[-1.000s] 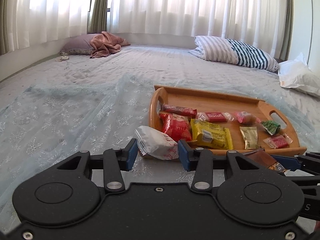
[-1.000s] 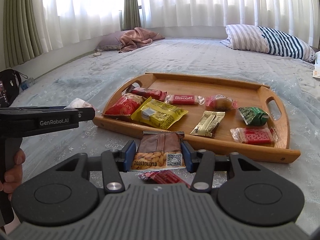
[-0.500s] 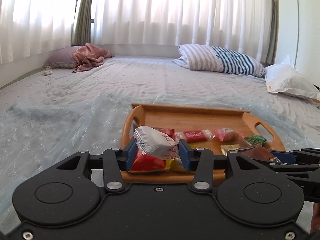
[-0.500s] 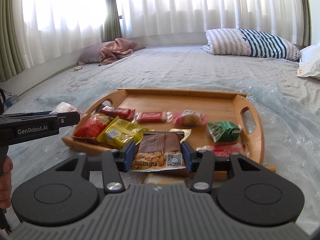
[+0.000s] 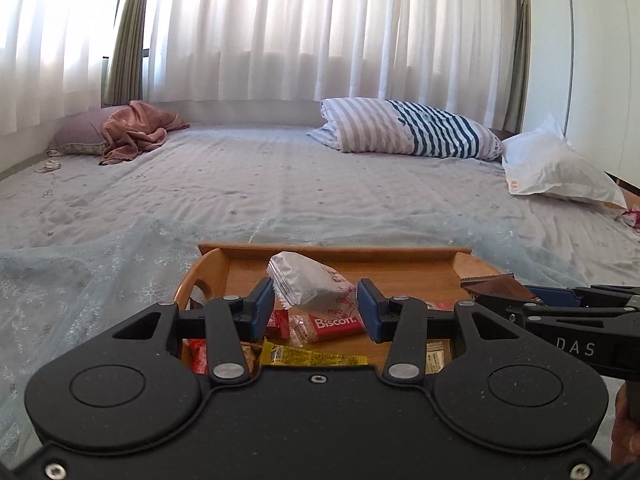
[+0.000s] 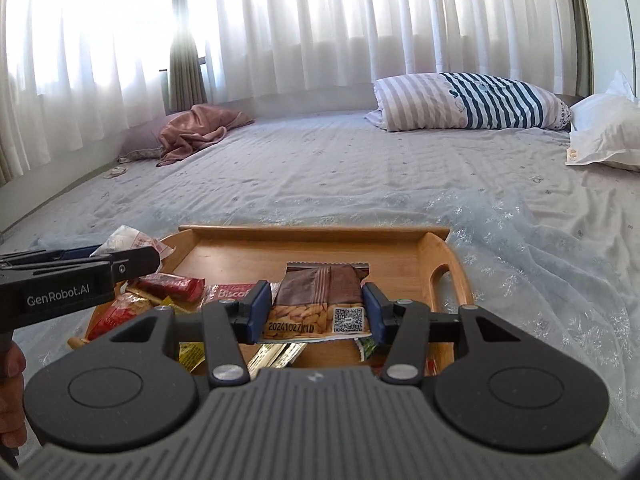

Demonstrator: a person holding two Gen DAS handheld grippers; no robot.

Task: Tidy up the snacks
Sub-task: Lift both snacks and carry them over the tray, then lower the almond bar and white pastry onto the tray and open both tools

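Here, Biscoff packet point(image 5: 334, 325), brown almond packet point(image 6: 320, 300) dated 20241027, GenRobot.AI left gripper point(image 6: 132, 262)

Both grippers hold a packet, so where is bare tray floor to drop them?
Free: the wooden tray floor along its far wall and beside the right handle cutout. Crowded: the near-left part, around the Biscoff packet and red packets.

This is a bedroom in a home: a wide bed under a pale blue-grey embroidered bedspread point(image 5: 280, 184) fills the view. A grey-and-navy striped pillow point(image 5: 408, 134), a white pillow point(image 5: 556, 168) and a crumpled pink blanket point(image 5: 136, 132) lie by sheer white curtains point(image 5: 320, 32) over what seems a window.
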